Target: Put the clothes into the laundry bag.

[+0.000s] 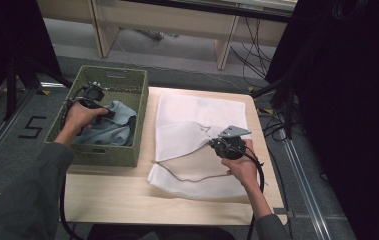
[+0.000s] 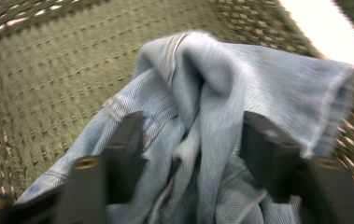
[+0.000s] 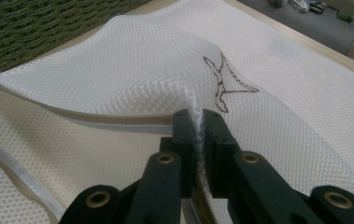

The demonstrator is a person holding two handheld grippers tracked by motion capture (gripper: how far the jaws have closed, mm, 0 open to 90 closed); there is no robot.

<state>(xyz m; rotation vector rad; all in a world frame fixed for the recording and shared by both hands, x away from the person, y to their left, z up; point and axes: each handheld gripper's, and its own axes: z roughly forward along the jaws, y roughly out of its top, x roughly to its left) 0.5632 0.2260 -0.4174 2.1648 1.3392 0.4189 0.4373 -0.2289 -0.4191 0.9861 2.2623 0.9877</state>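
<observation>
Evidently mid-loading: the right hand-held gripper (image 3: 197,122) pinched the white mesh laundry bag (image 1: 197,112) open on the counter (image 1: 107,195); the left hand-held gripper (image 2: 191,140), jaws apart, straddled jeans (image 2: 221,93) in the green basket (image 1: 112,155), needing closure.

The room is dim; soft light from above falls on the pale table (image 1: 107,200), while both sides sink into near black. Shadows stay faint. The high view is grainy but steady. The left gripper view is smeared with blur, with white glare at far right. The right gripper view is sharp near, softening far off.
</observation>
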